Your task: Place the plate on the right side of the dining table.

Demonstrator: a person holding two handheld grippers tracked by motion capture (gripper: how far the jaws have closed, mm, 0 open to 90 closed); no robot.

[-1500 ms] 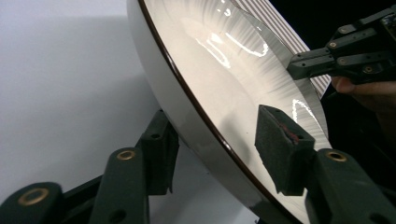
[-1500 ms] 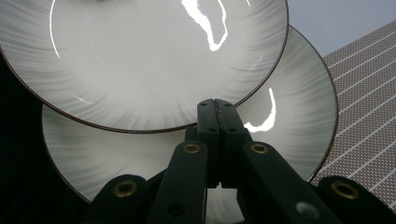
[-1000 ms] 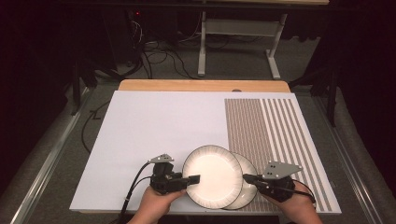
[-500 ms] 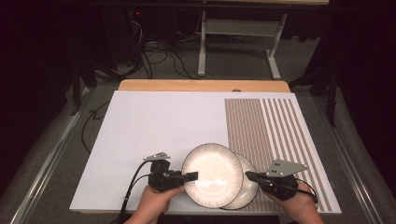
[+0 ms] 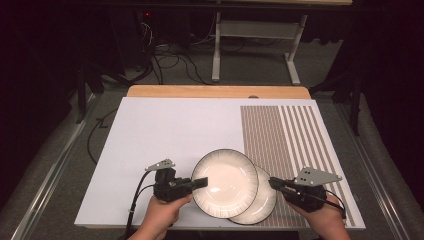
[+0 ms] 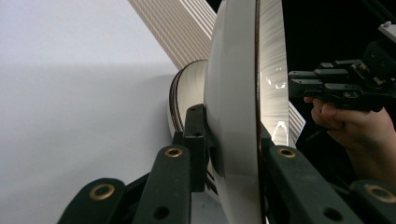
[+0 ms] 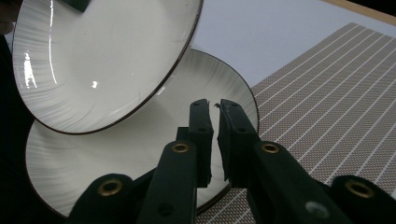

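Note:
Two white plates with dark rims overlap near the table's front edge. My left gripper (image 5: 202, 181) (image 6: 231, 126) is shut on the left rim of the upper plate (image 5: 225, 182) (image 6: 238, 93) (image 7: 102, 60). Its jaws have just been closing on that rim and hold the plate tilted above the lower plate (image 5: 266, 201) (image 6: 187, 88) (image 7: 116, 154). My right gripper (image 5: 272, 182) (image 7: 211, 105) (image 6: 299, 86) hovers at the lower plate's right rim. Its jaws have just been opening to a narrow slit, with nothing between them.
A white sheet (image 5: 160, 130) covers most of the table, and a brown striped mat (image 5: 290, 135) lies at its right. A wooden edge (image 5: 215, 91) runs along the far side. Cables and a stand's legs (image 5: 216, 50) are on the floor beyond.
The right gripper has drawn back slightly to the right from the plates. The left gripper and the upper plate have hardly moved.

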